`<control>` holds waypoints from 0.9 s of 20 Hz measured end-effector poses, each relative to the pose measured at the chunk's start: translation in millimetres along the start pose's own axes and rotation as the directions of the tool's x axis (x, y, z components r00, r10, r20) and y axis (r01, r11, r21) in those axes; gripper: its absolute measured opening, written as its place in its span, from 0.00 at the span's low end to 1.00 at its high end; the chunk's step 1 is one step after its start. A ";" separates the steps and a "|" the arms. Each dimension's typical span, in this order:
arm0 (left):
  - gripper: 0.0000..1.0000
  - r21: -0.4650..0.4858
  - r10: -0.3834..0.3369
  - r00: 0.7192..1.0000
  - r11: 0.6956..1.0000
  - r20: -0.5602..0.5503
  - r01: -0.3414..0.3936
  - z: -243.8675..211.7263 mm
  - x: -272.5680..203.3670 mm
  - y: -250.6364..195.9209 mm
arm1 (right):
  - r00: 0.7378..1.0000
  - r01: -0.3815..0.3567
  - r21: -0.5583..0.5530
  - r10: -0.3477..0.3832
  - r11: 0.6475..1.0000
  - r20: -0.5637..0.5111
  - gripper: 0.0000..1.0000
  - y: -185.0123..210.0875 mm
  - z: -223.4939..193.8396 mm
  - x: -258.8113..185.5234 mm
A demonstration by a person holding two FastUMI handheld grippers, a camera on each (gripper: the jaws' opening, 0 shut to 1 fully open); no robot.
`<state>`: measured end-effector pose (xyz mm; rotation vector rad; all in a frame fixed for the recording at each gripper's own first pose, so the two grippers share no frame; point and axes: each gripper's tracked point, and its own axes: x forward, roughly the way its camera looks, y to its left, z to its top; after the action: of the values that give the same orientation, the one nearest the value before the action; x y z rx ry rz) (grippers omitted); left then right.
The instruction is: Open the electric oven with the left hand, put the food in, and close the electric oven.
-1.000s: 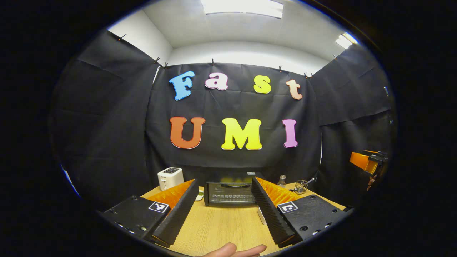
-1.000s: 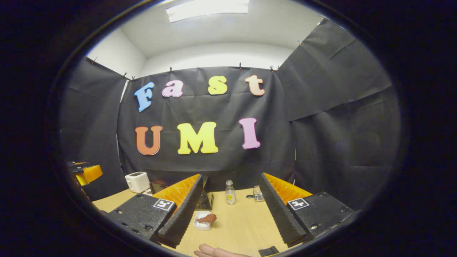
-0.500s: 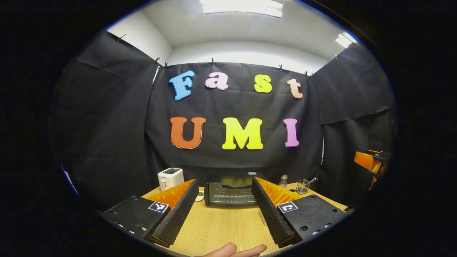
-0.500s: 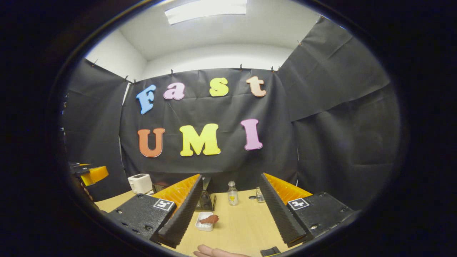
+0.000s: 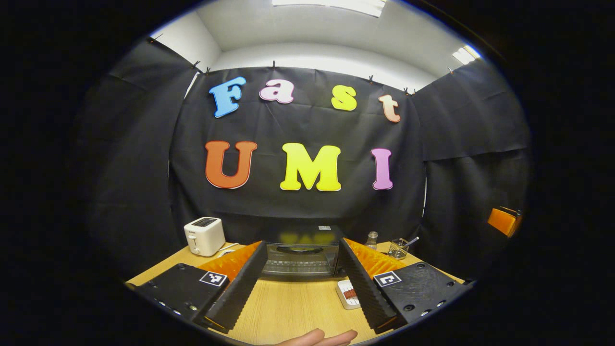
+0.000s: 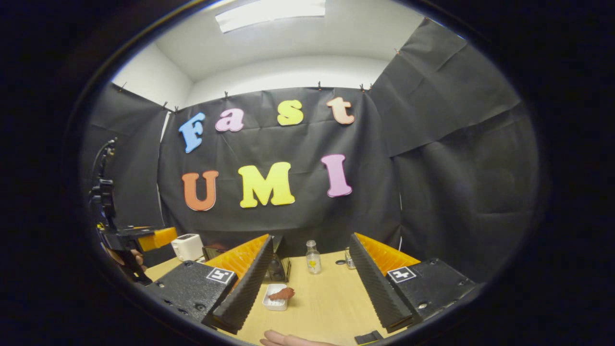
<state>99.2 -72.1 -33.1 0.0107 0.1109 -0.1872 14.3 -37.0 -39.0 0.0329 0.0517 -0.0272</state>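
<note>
Left gripper view: the left gripper [image 5: 301, 274] is hovering wide open and empty over the wooden surface [image 5: 288, 312], its fingers framing the electric oven [image 5: 300, 254], which is sitting closed at the back edge, with a white toaster [image 5: 204, 235] to its left and a small white dish [image 5: 348, 293] of food near the inner side of the near finger. Right gripper view: the right gripper [image 6: 310, 278] is likewise standing wide open and holding nothing, with the reddish-brown food [image 6: 280, 293] lying in its dish just beside the left-hand finger, a small bottle [image 6: 313, 257] standing farther back, and the oven's side showing behind that finger.
</note>
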 end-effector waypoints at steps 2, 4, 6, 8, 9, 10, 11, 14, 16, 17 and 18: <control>0.95 -0.015 -0.027 0.998 1.000 -0.050 0.026 -14.8 24.4 -4.3 | 1.000 -0.007 0.011 0.007 1.000 -0.014 0.96 -1.2 -7.2 0.1; 0.95 -0.027 -0.036 0.996 0.999 -0.084 0.034 -24.9 49.9 -4.7 | 0.999 -0.027 0.023 0.027 0.999 -0.016 1.00 1.2 -8.7 -0.5; 0.95 -0.018 -0.027 0.993 1.000 -0.112 0.025 -35.4 79.5 0.6 | 1.000 -0.019 0.016 0.019 1.000 -0.006 1.00 -4.4 -8.3 0.3; 0.95 -0.004 -0.023 0.991 1.000 -0.131 0.023 -44.9 109.6 3.5 | 1.000 -0.016 0.008 0.016 1.000 0.004 1.00 -5.0 -9.7 -1.7; 0.95 -0.003 -0.024 0.988 1.000 -0.150 0.024 -53.1 123.9 4.2 | 1.000 -0.016 0.009 0.016 1.000 0.005 0.96 -5.9 -9.9 -1.5; 0.95 -0.002 -0.028 0.985 1.000 -0.171 0.028 -61.4 136.5 3.6 | 1.000 -0.018 0.011 0.018 1.000 0.004 1.00 -6.5 -12.4 -1.4; 0.95 0.001 -0.027 0.982 1.000 -0.188 0.027 -68.8 148.6 4.0 | 1.000 -0.021 0.012 0.021 1.000 0.002 0.96 -7.1 -13.2 -1.4; 0.95 0.013 -0.018 0.974 1.000 -0.224 0.021 -87.6 184.2 9.2 | 1.000 -0.026 0.010 0.026 1.000 0.003 0.96 -10.0 -17.0 0.6; 0.95 0.008 -0.016 0.963 1.000 -0.270 0.019 -106.5 201.1 10.8 | 1.000 -0.025 0.010 0.026 1.000 -0.001 0.96 -12.7 -20.0 3.9; 0.95 0.019 -0.008 0.957 1.000 -0.291 0.014 -112.7 209.7 13.6 | 1.000 -0.024 0.014 0.024 1.000 -0.001 0.96 -14.3 -20.4 4.9; 0.95 0.033 -0.010 0.952 0.999 -0.307 0.021 -118.2 218.1 13.3 | 1.000 -0.021 0.016 0.021 1.000 -0.004 0.96 -16.1 -22.7 6.3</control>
<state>301.7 -96.9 -174.7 0.0751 0.4185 -0.2027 19.0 -52.4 -62.5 0.0500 0.0553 -0.0061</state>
